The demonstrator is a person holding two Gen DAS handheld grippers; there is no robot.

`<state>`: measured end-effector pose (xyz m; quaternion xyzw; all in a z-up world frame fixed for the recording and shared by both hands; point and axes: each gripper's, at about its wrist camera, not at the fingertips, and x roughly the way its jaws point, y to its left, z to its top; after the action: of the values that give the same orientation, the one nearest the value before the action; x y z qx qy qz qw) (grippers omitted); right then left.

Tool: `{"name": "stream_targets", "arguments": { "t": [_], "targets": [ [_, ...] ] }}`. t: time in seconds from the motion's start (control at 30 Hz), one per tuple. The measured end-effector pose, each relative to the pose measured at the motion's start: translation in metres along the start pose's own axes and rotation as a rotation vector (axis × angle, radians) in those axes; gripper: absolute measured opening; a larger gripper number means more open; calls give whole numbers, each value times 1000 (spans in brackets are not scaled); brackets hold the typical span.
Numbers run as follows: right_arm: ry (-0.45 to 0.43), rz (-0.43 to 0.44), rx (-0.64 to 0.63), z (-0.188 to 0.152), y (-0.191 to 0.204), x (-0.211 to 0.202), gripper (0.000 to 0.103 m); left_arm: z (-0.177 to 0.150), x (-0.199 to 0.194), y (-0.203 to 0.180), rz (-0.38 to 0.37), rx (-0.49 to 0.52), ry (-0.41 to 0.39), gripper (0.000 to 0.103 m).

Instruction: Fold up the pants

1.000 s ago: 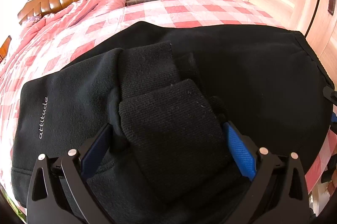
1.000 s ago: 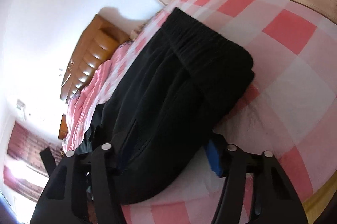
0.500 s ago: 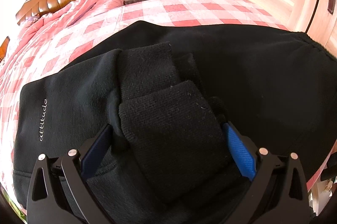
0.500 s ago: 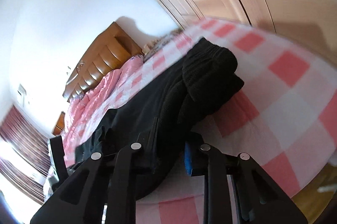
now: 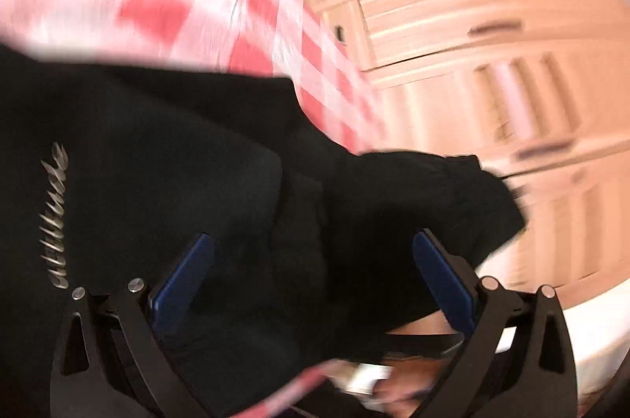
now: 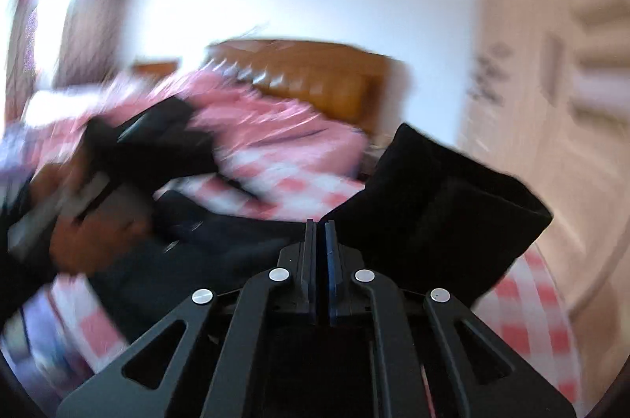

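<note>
Black pants (image 5: 220,158) (pale script lettering), pink-and-white checked bedsheet (image 5: 165,4), orange-brown headboard (image 6: 315,79), blue pads (image 5: 181,280).

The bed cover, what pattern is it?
The bed cover is pink-and-white checked, clearest in the left wrist view.

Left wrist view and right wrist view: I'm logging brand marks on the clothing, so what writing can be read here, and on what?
"attitude": pale script on the black pants, running sideways at the left of the left wrist view; motion-smeared, only just readable.
Right wrist view: no writing readable; everything there is blurred.
</note>
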<state>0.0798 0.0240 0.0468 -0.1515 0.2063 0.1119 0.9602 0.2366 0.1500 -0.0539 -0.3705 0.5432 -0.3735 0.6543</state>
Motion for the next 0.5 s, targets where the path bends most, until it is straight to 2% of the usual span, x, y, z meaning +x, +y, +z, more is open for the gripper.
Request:
{"name": "stream_targets", "arguments": {
  "t": [0.07,0.13,0.2,0.23,0.37,0.47,0.5],
  "targets": [
    [46,25,-82,-15,31,16,7,-8,7,8,-93,3,36,101],
    [83,16,-207,-40,60,29,7,-14,13,16,-116,5,44,101],
    [105,17,-251,-56,69,32,7,-13,9,18,-189,12,39,101],
    [114,19,-265,-60,70,33,7,-11,8,18,-199,6,39,101],
    [107,23,-255,-60,60,33,7,-4,18,9,-72,45,77,101],
    [92,21,-245,-57,57,31,8,-10,36,-8,63,122,116,101],
    [78,16,-248,-57,56,29,8,-11,43,-19,135,164,118,101]
  ]
}}
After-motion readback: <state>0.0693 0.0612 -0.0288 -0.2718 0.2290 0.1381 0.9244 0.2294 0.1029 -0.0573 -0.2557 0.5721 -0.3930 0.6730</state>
